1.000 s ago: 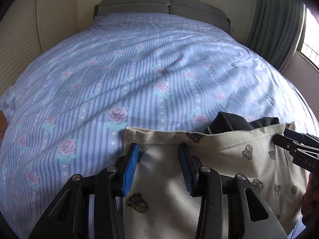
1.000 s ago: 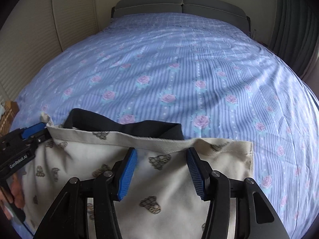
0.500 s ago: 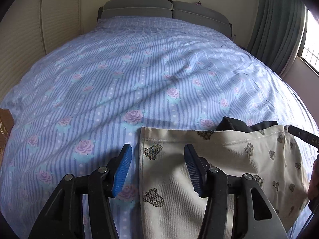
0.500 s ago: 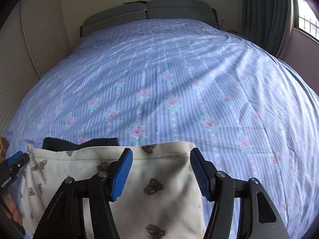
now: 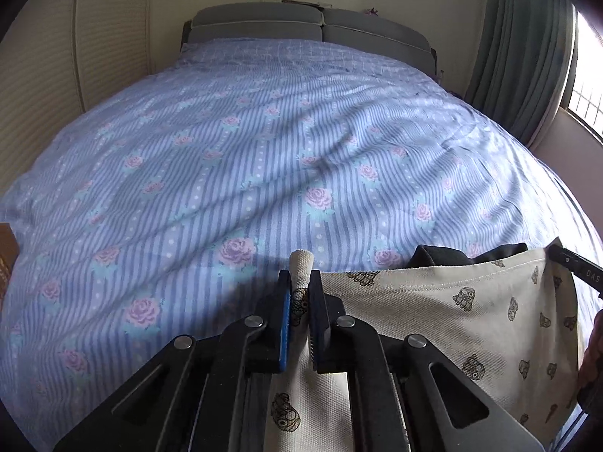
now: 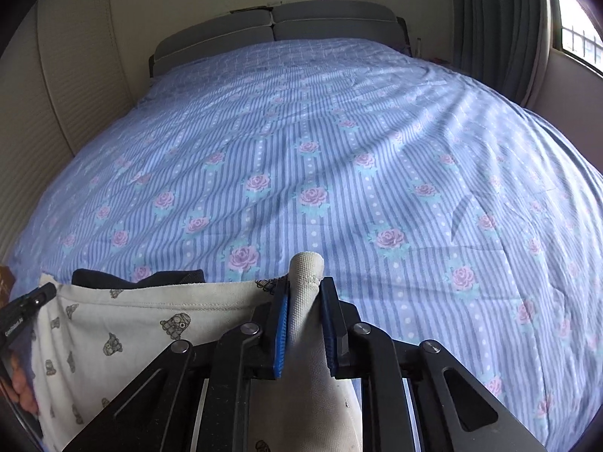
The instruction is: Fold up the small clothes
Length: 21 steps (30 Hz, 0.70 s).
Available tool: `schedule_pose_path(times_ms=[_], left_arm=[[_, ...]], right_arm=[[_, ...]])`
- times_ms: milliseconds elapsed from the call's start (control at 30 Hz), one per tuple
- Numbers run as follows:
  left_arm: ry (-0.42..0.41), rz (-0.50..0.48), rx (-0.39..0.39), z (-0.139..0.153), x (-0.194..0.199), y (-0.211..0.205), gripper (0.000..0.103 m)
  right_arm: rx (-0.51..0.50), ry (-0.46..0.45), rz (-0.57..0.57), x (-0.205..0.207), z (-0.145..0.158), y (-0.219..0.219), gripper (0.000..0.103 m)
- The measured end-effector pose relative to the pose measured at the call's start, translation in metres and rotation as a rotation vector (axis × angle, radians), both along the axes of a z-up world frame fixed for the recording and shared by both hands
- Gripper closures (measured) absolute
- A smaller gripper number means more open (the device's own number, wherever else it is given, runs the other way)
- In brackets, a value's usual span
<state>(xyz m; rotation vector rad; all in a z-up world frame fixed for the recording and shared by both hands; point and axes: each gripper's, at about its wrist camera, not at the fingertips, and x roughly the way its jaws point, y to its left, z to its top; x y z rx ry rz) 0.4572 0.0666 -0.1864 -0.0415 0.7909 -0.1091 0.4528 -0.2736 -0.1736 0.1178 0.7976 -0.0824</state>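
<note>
A blue rose-striped bedspread [image 5: 241, 158] stretches ahead of both tools, with the cream printed garment [image 5: 444, 324] lying on its near edge between them. The left gripper [image 5: 300, 293] is clamped on the garment's left corner, the right gripper [image 6: 304, 301] on its right corner, each having just closed with cloth bunched between the pads

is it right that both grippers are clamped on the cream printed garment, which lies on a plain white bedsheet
Not quite. Both the left gripper and the right gripper are indeed shut on the cream printed garment, but the bedsheet is not plain white: it is blue-striped with pink roses, as the right wrist view shows clearly.
</note>
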Motion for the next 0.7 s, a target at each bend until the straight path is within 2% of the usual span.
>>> schedule_pose_path(times_ms=[133, 200, 233, 267, 300, 433, 500, 567, 700], left_arm=[[0.043, -0.016, 0.014, -0.011, 0.006, -0.004, 0.092], [0.023, -0.019, 0.008, -0.005, 0.002, -0.003, 0.087], [0.014, -0.014, 0.004, -0.001, -0.002, -0.001, 0.075], [0.002, -0.01, -0.004, 0.005, -0.008, 0.001, 0.064], [-0.01, -0.009, -0.011, 0.011, -0.016, 0.003, 0.062], [-0.025, -0.002, -0.013, 0.028, -0.068, 0.01, 0.061], [-0.015, 0.014, -0.021, 0.029, -0.102, 0.015, 0.061], [0.007, 0.048, -0.029, 0.025, -0.135, 0.02, 0.06], [0.072, 0.123, -0.051, 0.005, -0.186, 0.032, 0.06]], right_arm=[[0.064, 0.069, -0.031, 0.011, -0.012, -0.016, 0.093], [0.05, 0.047, -0.025, 0.007, -0.005, -0.016, 0.092], [0.036, 0.038, -0.023, 0.004, -0.001, -0.014, 0.09], [0.026, 0.03, -0.02, 0.0, 0.004, -0.013, 0.082], [0.022, 0.021, -0.012, -0.005, 0.009, -0.011, 0.071], [0.006, -0.021, 0.022, -0.045, 0.03, 0.001, 0.061], [-0.005, -0.045, 0.028, -0.076, 0.037, 0.006, 0.046], [-0.016, -0.061, 0.018, -0.109, 0.04, 0.011, 0.039], [-0.024, -0.054, -0.007, -0.165, 0.034, 0.011, 0.038]])
